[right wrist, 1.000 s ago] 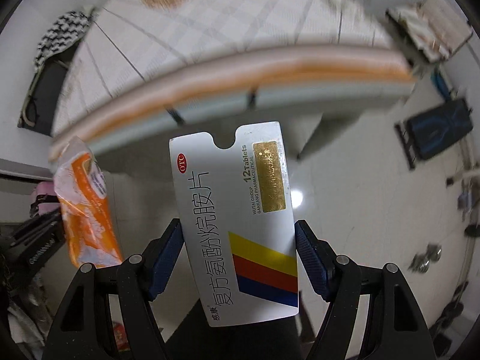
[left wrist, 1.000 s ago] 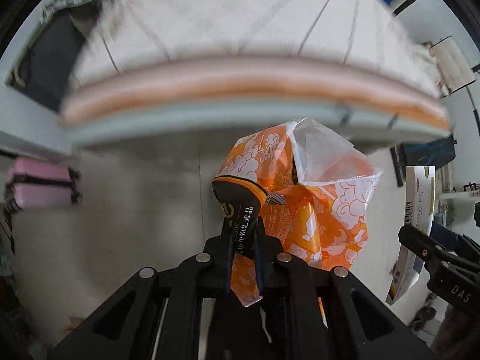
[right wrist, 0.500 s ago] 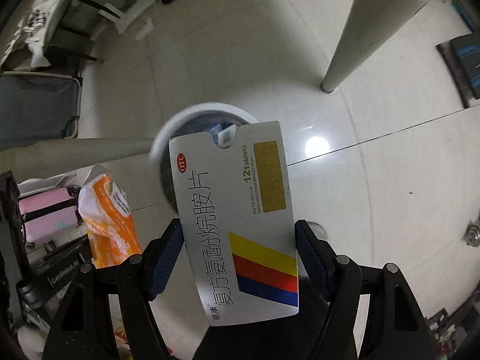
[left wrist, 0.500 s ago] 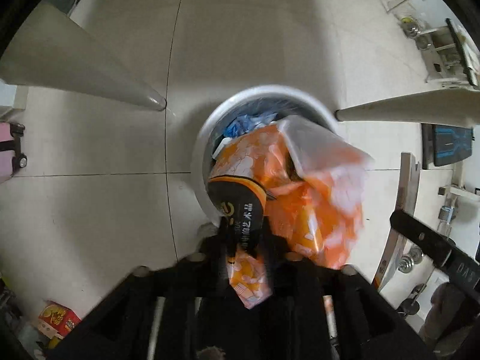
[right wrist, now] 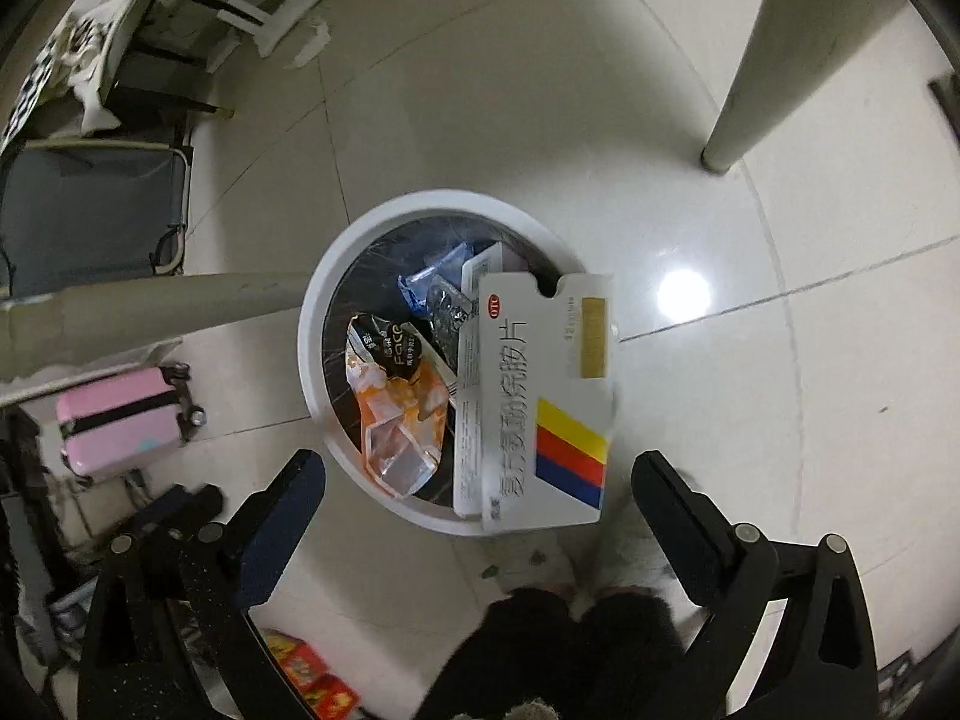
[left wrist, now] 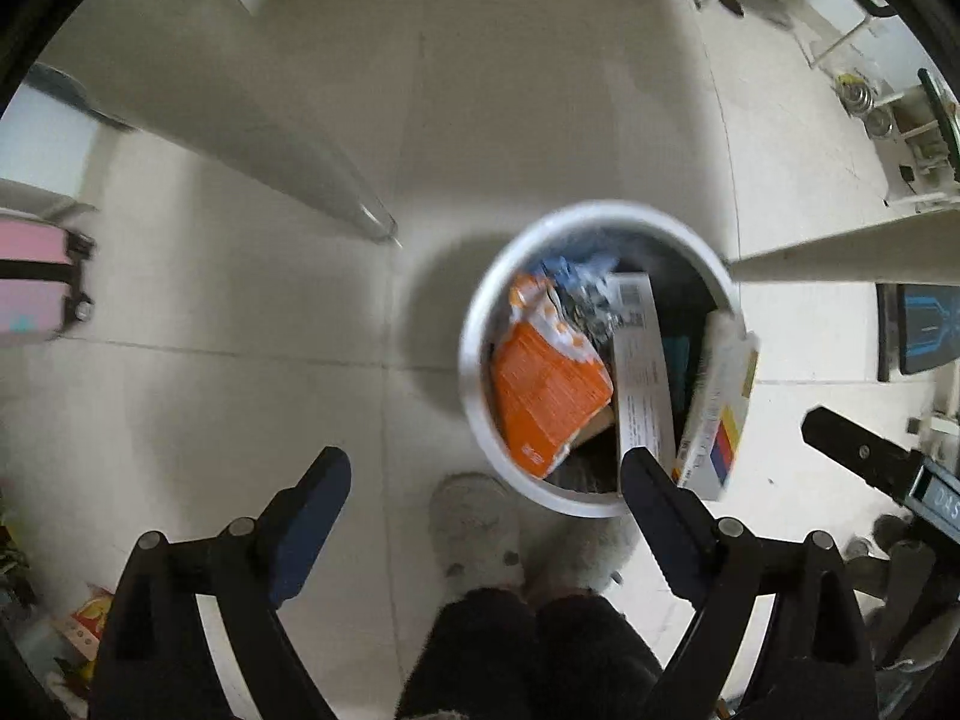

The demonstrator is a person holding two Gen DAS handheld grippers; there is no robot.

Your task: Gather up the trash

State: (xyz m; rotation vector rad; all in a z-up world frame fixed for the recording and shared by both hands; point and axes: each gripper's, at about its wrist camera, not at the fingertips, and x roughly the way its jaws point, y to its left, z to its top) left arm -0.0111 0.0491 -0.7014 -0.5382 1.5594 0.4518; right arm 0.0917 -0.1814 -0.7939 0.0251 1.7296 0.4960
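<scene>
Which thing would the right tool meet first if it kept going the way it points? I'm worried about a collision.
Probably the white pill box, loose between the open jaws over the bin's rim; depth is unclear.

A pale tiled floor (left wrist: 252,408) carries a round white bin (left wrist: 474,396), standing just ahead of the spread claw. A pink suitcase (right wrist: 114,420) lies far left of it.

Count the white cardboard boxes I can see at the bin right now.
2: the medicine box with coloured stripes, tipping over the bin's near rim, and a barcoded box standing inside beside the orange wrapper. More may be buried.
</scene>
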